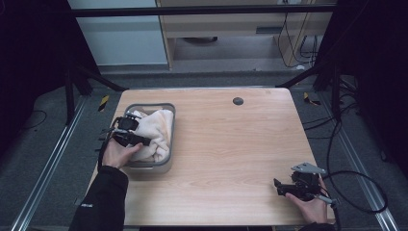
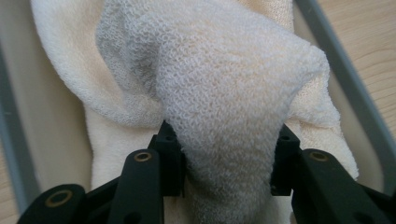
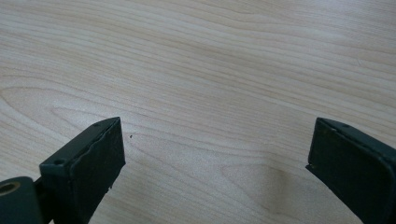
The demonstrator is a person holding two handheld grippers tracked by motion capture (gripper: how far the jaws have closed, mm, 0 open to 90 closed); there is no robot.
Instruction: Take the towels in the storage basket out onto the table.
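My left tool (image 2: 224, 158) is clamped on a thick fold of the cream towel (image 2: 219, 84) — a loopy, nubbly terry weave, soft and bunched up into a rounded hump right between the pads. The rest of the towel lies crumpled in the grey tub (image 1: 169, 126), a rounded rectangular bin with a smooth pale inside, sitting near the left edge of the worktop (image 1: 231, 144). So the towel is in the tub and pinched at the near end, with the hump rising just ahead of my jaws.

My right tool (image 1: 280, 188) is way over at the near right corner, well apart from the tub, jaws spread wide with nothing between them (just bare wood grain under them in the right gripper view).

The left gripper view gives the weave up close and the tub's grey rim running along both sides, which the high view is too small to show. The high view gives the layout instead — both hands, a dark sleeve (image 1: 103, 202) on my left arm, and a small dark round cap (image 1: 237, 101) set into the wood towards the far edge.
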